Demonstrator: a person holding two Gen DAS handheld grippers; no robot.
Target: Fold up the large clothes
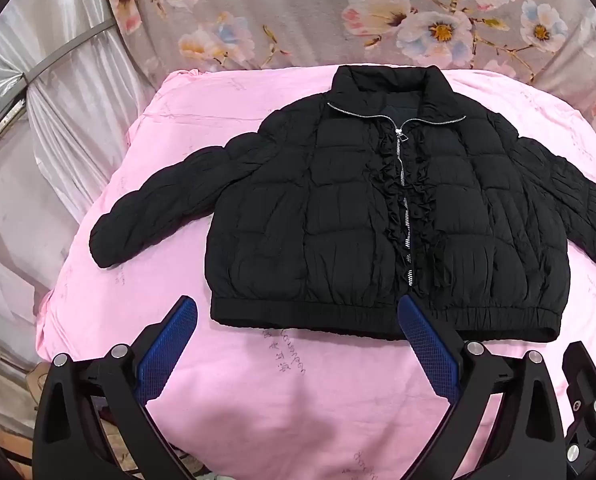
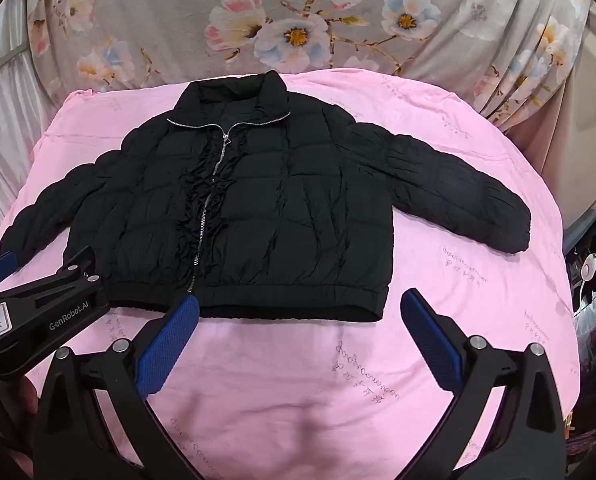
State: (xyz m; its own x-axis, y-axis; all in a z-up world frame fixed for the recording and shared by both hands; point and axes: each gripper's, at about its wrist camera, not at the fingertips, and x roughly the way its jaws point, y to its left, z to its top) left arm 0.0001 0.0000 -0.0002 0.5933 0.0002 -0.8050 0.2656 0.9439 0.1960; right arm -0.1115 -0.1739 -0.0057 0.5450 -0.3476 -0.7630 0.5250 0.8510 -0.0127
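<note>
A black quilted puffer jacket (image 1: 358, 208) lies flat, front up and zipped, on a pink sheet (image 1: 281, 392), sleeves spread to both sides. It also shows in the right wrist view (image 2: 265, 208). My left gripper (image 1: 298, 312) is open and empty, just in front of the jacket's hem, left of the zip. My right gripper (image 2: 300, 308) is open and empty, at the hem's right half. The left gripper's body (image 2: 45, 312) shows at the left of the right wrist view.
The pink sheet (image 2: 298, 392) covers a small table. A grey floral cloth (image 1: 338, 20) hangs behind it. White curtains (image 1: 57, 92) stand at the left. A white cable with a switch (image 2: 590, 260) hangs at the right edge.
</note>
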